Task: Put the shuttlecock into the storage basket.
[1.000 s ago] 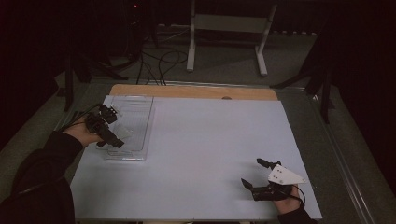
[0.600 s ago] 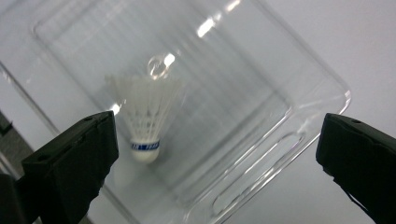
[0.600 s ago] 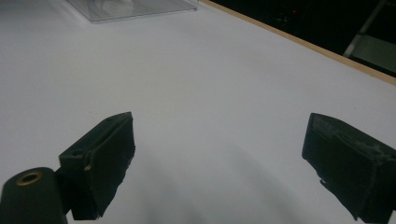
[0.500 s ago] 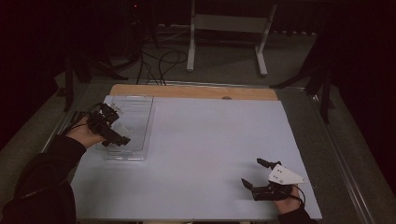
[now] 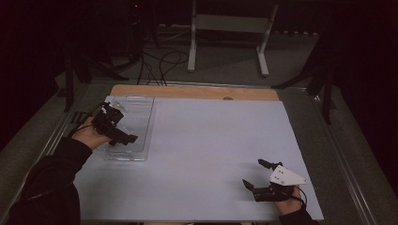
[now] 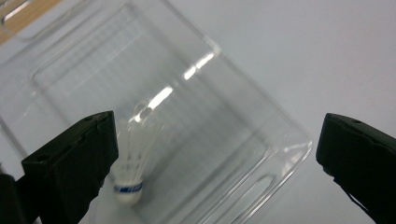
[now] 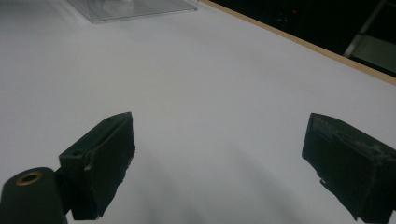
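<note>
A clear plastic tray (image 5: 137, 121) lies at the table's left side. In the left gripper view a white shuttlecock (image 6: 133, 164) with a blue band at its cork rests inside the tray (image 6: 224, 140), close to the left jaw. My left gripper (image 5: 121, 124) hovers over the tray's left half, and its jaws stand wide apart with nothing between them (image 6: 219, 163). My right gripper (image 5: 252, 172) rests low near the table's front right corner, open and empty (image 7: 219, 154), pointing across the bare white surface towards the tray (image 7: 130, 8).
The white table top (image 5: 216, 140) has a wooden strip (image 5: 197, 92) along its far edge. Beyond it stand a metal frame's legs (image 5: 225, 42) and loose cables (image 5: 159, 61) on a dark floor.
My left gripper has edged slightly to the right over the tray and turned a little. The right gripper has stayed where it was.
</note>
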Demonstrator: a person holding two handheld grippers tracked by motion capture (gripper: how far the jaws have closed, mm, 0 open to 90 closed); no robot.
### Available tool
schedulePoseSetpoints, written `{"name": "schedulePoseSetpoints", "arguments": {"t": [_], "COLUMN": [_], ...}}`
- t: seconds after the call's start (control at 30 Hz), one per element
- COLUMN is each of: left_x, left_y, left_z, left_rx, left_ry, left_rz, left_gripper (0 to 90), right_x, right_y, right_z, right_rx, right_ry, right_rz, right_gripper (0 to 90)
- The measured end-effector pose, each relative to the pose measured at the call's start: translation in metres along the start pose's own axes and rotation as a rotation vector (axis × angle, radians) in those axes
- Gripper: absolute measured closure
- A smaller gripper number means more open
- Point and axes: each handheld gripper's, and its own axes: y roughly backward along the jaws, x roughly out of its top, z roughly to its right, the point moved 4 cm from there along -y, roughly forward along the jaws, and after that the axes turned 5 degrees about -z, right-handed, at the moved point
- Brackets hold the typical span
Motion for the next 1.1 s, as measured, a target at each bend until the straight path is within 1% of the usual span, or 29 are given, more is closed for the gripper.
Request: {"name": "schedulePoseSetpoints", "arguments": {"t": [0.07,0.1,0.2,0.4,0.43,0.57,0.77,0.9,0.93,0.97,1.0,1.1], "left_x": [0.003,0.004,0.010,0.019,0.020,0.028,0.039,0.046,0.048,0.050,0.051,0.056], "left_y": [0.000,0.001,0.001,-0.004,-0.005,-0.010,-0.014,-0.016,-0.017,-0.018,-0.019,-0.021], "left_z": [0.002,0.003,0.008,0.018,0.019,0.027,0.038,0.044,0.046,0.048,0.049,0.054], "left_rx": [-0.005,-0.015,-0.026,-0.051,-0.044,-0.063,-0.090,-0.099,-0.096,-0.105,-0.102,-0.113], "left_ry": [-0.003,-0.001,0.003,-0.016,-0.023,-0.039,-0.058,-0.062,-0.072,-0.075,-0.076,-0.080], "left_rz": [0.010,0.024,0.052,0.078,0.083,0.090,0.123,0.142,0.143,0.147,0.150,0.160], "left_gripper": [0.0,0.0,0.0,0.0,0.0,0.0,0.0,0.0,0.0,0.0,0.0,0.0], "right_x": [0.000,0.000,0.000,0.000,0.000,0.000,0.000,0.000,0.000,0.000,0.000,0.000], "right_y": [0.000,0.000,0.000,0.000,-0.001,-0.001,0.000,0.000,0.000,0.000,0.000,0.000], "right_z": [0.000,0.000,0.000,0.000,0.000,0.000,0.000,0.000,0.000,0.000,0.000,0.000], "right_rx": [0.000,0.001,0.001,0.002,0.003,0.004,0.003,0.004,0.005,0.006,0.005,0.006], "right_ry": [0.000,0.001,0.002,-0.001,0.000,0.000,0.000,0.001,-0.001,-0.001,-0.001,-0.001], "right_rz": [0.001,-0.001,-0.002,-0.002,-0.002,-0.002,0.001,0.002,0.001,0.002,0.002,0.002], "right_gripper": [9.3,9.3,9.4,9.4,9.3,9.3,9.3,9.4,9.4,9.3,9.3,9.3]}}
